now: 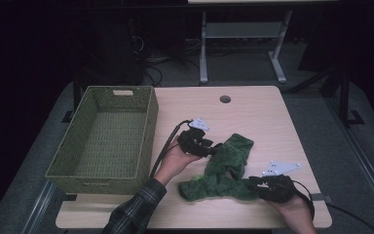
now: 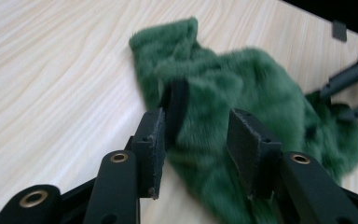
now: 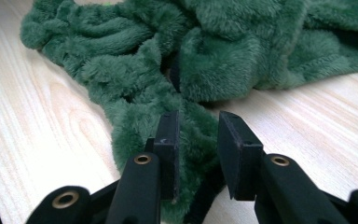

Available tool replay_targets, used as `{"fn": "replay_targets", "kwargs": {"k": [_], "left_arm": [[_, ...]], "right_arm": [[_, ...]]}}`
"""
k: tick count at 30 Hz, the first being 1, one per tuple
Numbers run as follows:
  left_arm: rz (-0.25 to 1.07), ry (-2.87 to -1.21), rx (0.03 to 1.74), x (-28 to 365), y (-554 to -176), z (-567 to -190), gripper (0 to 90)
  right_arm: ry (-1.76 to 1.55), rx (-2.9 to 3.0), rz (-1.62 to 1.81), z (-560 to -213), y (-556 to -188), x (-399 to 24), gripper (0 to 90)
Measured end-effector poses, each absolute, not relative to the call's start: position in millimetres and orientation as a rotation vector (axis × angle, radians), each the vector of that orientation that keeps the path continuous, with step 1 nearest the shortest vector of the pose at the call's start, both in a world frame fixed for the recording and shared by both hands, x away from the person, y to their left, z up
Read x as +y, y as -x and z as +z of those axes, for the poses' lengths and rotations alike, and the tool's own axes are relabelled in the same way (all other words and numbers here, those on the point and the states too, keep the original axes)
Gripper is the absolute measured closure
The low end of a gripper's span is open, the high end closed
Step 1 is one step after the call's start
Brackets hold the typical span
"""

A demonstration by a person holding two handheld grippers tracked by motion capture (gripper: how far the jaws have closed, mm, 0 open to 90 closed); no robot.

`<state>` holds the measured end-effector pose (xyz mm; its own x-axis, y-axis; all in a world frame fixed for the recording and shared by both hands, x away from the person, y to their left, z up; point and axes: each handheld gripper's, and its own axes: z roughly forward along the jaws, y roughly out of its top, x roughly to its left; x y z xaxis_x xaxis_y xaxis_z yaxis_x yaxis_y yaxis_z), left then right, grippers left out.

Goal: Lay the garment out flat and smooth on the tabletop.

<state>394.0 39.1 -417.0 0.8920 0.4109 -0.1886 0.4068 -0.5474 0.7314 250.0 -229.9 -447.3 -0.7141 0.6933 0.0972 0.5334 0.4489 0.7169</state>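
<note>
Green fleece cloth is seen crumpled on the table, between the two grippers. Left gripper is held over the cloth's upper part, jaws parted to a moderate gap, pile between them but not pressed by the pads. Right gripper is set at the cloth's near corner, jaws narrowly parted, fabric lying in the gap and not clamped. Woven basket stands beyond the left gripper, well apart from the cloth.
</note>
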Motion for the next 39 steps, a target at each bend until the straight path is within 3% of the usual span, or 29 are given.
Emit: {"fn": "replay_targets", "kwargs": {"k": [6,8,11,12,30,39], "left_arm": [[-0.036,-2.238,0.583,25,-401,-432,53.0],[-0.036,-2.255,0.576,24,-400,-436,61.5],[-0.014,-2.274,0.571,26,-396,-436,82.1],[-0.015,-2.263,0.583,28,-395,-435,84.0],[0.052,-2.211,0.625,63,-375,-422,84.9],[0.040,-2.197,0.638,67,-374,-420,85.0]], "right_arm": [[-1.086,2.492,1.121,-449,-250,-230,67.0],[-1.088,2.493,1.119,-449,-249,-230,66.3],[-1.088,2.488,1.121,-449,-249,-229,64.2],[-1.094,2.487,1.116,-448,-248,-228,63.4],[-1.208,2.446,1.067,-455,-273,-200,59.2],[-1.238,2.369,1.048,-456,-290,-214,79.5]]}}
